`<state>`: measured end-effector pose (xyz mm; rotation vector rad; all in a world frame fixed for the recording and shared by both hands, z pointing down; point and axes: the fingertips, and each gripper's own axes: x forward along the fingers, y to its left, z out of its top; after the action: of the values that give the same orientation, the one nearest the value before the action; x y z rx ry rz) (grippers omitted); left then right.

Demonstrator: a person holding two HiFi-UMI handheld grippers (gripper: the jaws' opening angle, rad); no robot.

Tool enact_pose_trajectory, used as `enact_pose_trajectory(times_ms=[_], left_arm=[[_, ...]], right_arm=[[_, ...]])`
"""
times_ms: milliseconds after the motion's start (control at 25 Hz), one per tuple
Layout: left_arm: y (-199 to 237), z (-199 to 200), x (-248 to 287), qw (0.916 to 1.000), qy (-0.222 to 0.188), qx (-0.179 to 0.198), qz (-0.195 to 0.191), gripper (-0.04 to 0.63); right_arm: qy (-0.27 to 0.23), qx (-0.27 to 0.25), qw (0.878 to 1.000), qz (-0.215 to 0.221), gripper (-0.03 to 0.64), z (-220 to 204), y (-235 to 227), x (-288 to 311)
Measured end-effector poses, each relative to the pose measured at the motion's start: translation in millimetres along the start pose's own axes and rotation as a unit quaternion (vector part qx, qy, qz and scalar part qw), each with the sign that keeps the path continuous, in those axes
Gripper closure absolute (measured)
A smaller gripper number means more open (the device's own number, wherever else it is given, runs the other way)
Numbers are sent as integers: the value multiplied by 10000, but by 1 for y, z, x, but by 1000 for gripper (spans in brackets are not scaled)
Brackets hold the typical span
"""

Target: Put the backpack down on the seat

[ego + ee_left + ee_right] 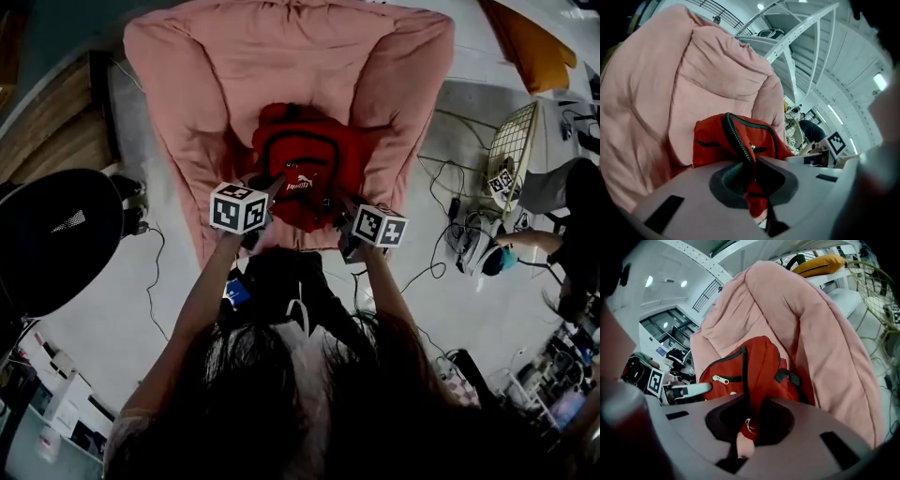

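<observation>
Left gripper (752, 182): jaws clamped shut on the red backpack (309, 155), at its zipped edge.
Right gripper (749, 422): jaws pinched shut on backpack fabric.
Backpack: in the pink seat (206, 75), between its arms.

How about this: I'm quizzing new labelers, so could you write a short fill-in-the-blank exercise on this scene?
1. The backpack is coloured ____.
2. The padded seat around it is coloured ____.
3. The left gripper and the right gripper are both shut on the ____.

Missing words: red; pink; backpack.
</observation>
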<state>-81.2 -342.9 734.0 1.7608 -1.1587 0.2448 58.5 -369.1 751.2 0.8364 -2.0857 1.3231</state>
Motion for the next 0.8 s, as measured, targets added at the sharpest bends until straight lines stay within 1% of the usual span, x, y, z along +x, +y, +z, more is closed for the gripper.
enact_pose_trajectory(times_ms=[120, 200, 280, 400, 440, 560, 640, 720, 800], left_arm=[[28, -5, 11, 9997, 68, -145, 208, 558], [48, -9, 17, 9989, 113, -198, 403, 558], [71, -11, 20, 9974, 148, -84, 705, 558], [105, -19, 25, 9922, 275, 190, 1198, 557], [113, -23, 28, 9912, 305, 190, 1277, 557], [122, -29, 38, 9902, 284, 0, 1367, 557], [123, -29, 42, 9893, 243, -22, 1439, 555], [125, -28, 41, 9879, 204, 41, 1537, 546], [127, -27, 36, 9866, 130, 42, 1625, 492]], right_arm=[[201, -152, 9996, -100, 580, -5, -10, 16], [364, -252, 9987, -253, 580, -8, -20, 26], [508, -246, 9976, -411, 580, -8, -31, 36], [664, -59, 9965, -509, 580, -14, -44, 53], [702, -31, 9960, -556, 580, -17, -48, 57], [764, -122, 9947, -677, 578, -21, -53, 61], [747, -376, 9938, -733, 578, -20, -52, 60], [789, -820, 9902, -810, 577, -18, -48, 57], [901, -1183, 9853, -841, 563, -18, -44, 55]])
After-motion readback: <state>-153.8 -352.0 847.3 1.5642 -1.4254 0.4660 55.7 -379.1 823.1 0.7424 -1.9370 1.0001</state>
